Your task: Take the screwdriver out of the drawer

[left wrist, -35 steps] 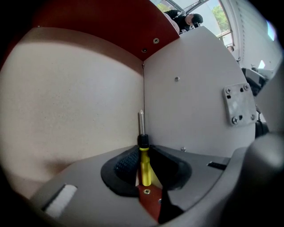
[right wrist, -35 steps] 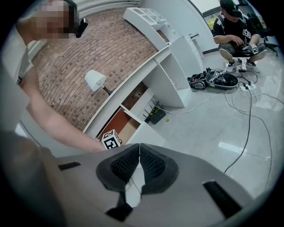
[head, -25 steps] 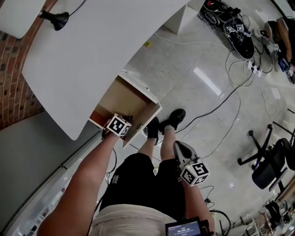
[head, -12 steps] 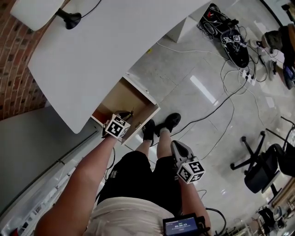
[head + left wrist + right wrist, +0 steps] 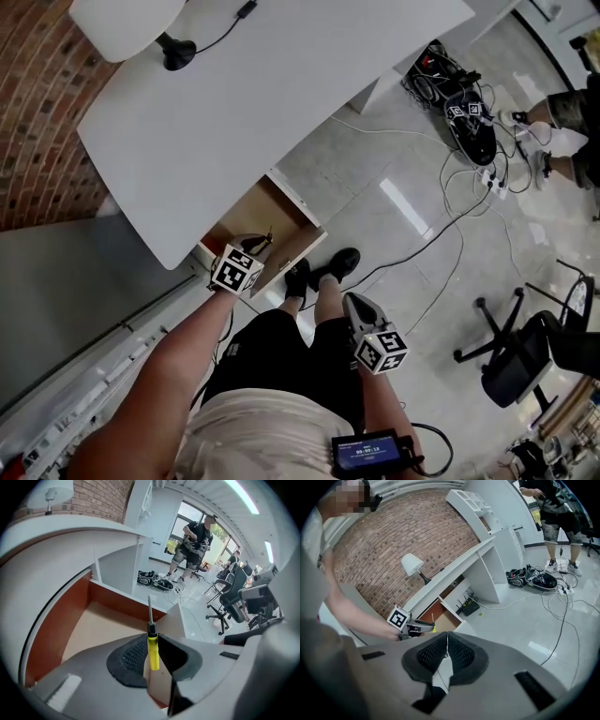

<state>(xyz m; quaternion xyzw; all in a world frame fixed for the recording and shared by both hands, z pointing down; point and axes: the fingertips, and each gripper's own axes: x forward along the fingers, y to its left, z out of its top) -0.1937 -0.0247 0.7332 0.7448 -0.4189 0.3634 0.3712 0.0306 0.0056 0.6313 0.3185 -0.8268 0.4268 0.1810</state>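
Nearest, the right gripper (image 5: 446,645) hangs by the person's legs, its jaws pressed together on nothing. Left of it, the left gripper (image 5: 253,249) pinches the screwdriver (image 5: 153,651) by its yellow handle, shaft pointing away, above the open drawer (image 5: 117,601). Beyond is the white desk (image 5: 281,84); cables (image 5: 469,127) lie on the floor far right.

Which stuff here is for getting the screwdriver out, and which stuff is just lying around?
For the job:
- the screwdriver, held in the left gripper
- the open drawer

Just lying about:
- the lamp
- the tangle of cables
- the office chair
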